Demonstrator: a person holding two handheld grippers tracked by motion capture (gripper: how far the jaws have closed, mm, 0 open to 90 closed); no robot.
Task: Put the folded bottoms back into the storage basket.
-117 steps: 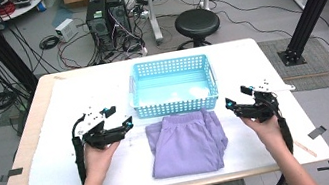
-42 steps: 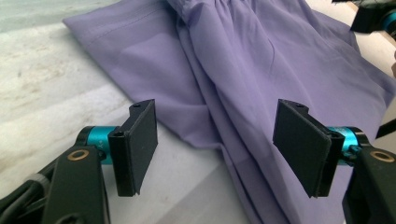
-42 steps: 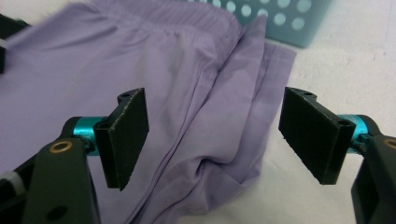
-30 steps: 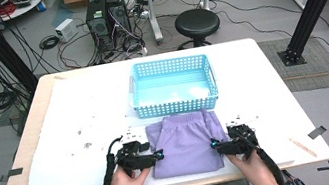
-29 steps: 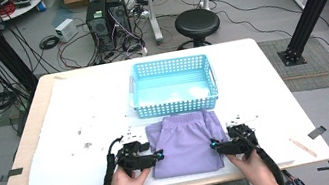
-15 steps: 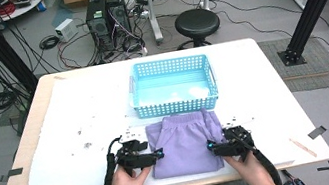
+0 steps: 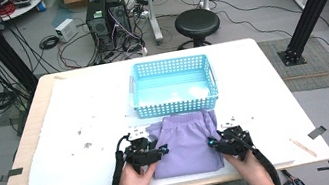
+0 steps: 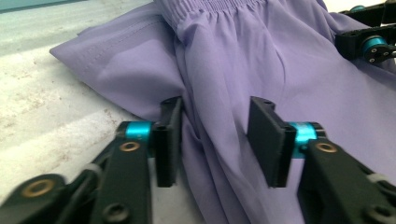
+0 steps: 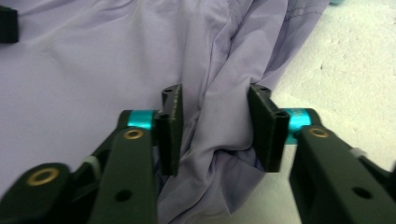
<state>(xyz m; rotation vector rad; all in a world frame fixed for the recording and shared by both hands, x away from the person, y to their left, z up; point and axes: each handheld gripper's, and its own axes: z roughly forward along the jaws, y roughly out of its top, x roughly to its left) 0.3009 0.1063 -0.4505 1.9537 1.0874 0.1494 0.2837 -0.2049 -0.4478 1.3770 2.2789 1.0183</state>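
Tongs, high view: left gripper (image 7: 155, 152) and right gripper (image 7: 219, 144) sit at the near side edges of the folded purple shorts (image 7: 188, 141), one on each flank, tips pointing inward at each other.
Shorts from the tongs: the cloth lies flat between the two grippers on the white table cover (image 7: 80, 116); its waistband end reaches away from them toward the blue basket (image 7: 173, 86), which stands just beyond.
Hands: both hands come up from the near table edge, each behind its own gripper.
Tongs, left gripper view: left gripper (image 8: 215, 140) is about half open, its jaws having just been closing; a raised fold of the shorts (image 8: 261, 70) runs between them. The near pad touches cloth, while whether the far pad presses I cannot tell.
Across from it: the right gripper (image 8: 369, 39) shows beyond the cloth, at the far edge.
Tongs, right gripper view: right gripper (image 9: 215, 135) is also about half open and has just been closing; a bunched ridge of the shorts (image 9: 116, 60) is gathered between both pads and looks pinched.
Handling: light, soft, limp fabric that will sag and unfold once lifted; it looks smooth, so a thin bite may slip.
Where to grip: take several layers together at the side edges, as both tongs do, deep between the pads.
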